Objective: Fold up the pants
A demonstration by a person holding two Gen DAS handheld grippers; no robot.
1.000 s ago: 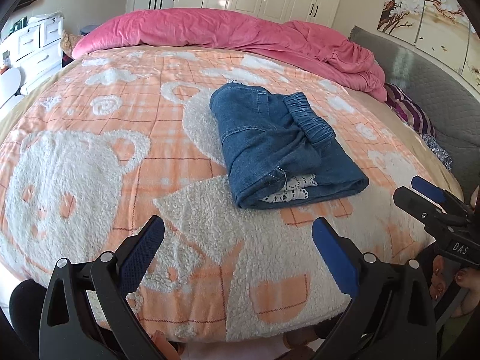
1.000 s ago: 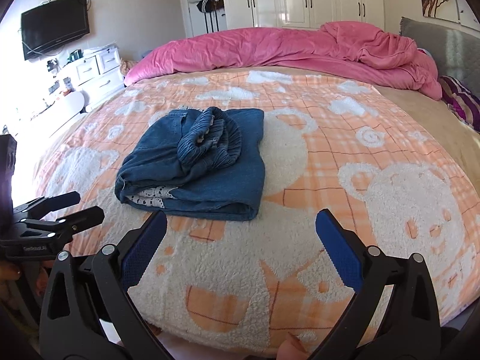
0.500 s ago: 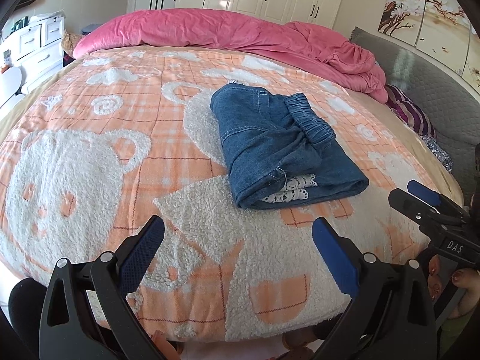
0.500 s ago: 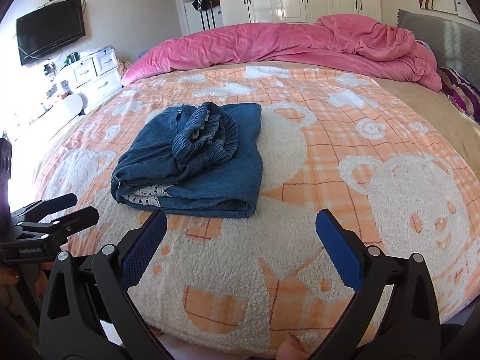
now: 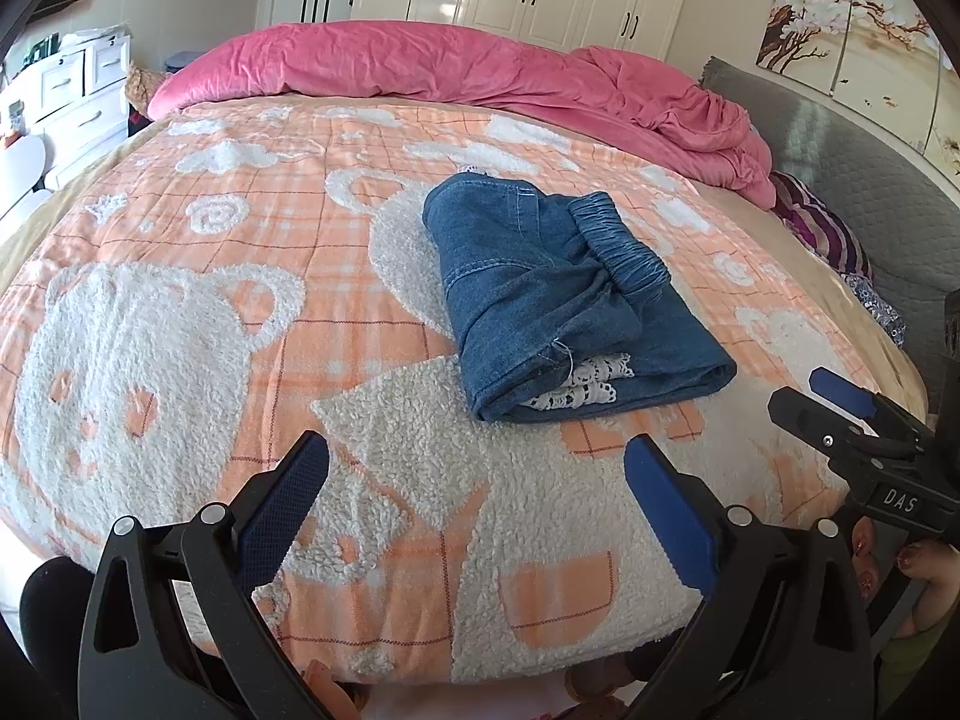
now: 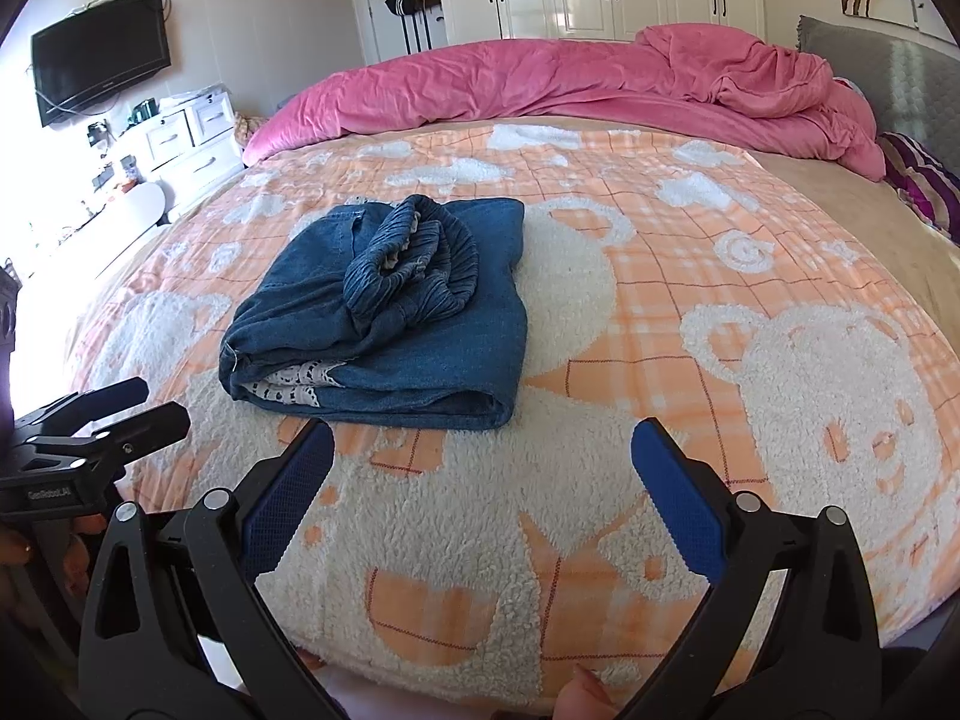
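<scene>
Blue denim pants [image 5: 558,294] lie folded in a compact bundle on the orange and white bear blanket [image 5: 180,300], with the elastic waistband on top and white lace trim showing at the near edge. They also show in the right wrist view [image 6: 390,312]. My left gripper [image 5: 477,510] is open and empty, held back at the bed's near edge, short of the pants. My right gripper [image 6: 480,498] is open and empty, also at the near edge. Each gripper shows at the side of the other's view, the right one [image 5: 840,408] and the left one [image 6: 102,414].
A pink duvet [image 5: 480,72] is heaped along the far side of the bed. A grey headboard [image 5: 870,180] and striped pillow [image 5: 822,228] are at the right. White drawers [image 6: 192,138] and a wall television [image 6: 102,84] stand to the left, wardrobes behind.
Both grippers stay open and have drifted slightly; the right wrist view has come a little closer to the pants. The pants have not moved.
</scene>
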